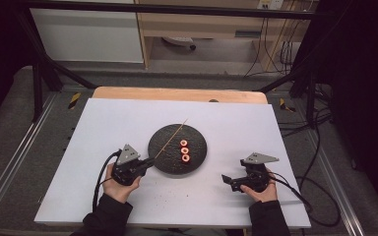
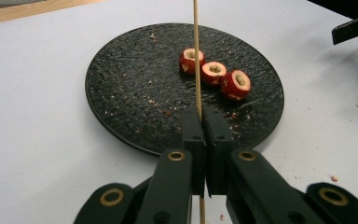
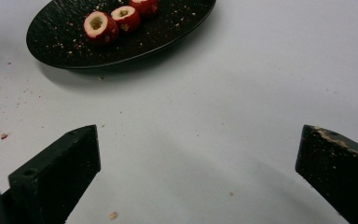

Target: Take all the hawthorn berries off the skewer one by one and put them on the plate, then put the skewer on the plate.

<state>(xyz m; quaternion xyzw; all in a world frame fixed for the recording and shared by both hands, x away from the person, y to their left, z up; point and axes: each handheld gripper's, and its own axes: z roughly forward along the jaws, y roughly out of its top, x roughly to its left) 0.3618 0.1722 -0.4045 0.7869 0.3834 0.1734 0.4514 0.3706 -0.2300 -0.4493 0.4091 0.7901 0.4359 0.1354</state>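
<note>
Pinching the skewer over the plate, the left hand-held gripper is ready for threading. The right hand-held gripper, jaws spread and empty, probably must next take a fruit piece.

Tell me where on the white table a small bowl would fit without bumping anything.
The far stretch of the white table, beyond the black plate, is bare, as are both far corners. So is the near strip between the left hand-held gripper and the right hand-held gripper. The middle is crowded: plate, three red fruit pieces, skewer.
</note>
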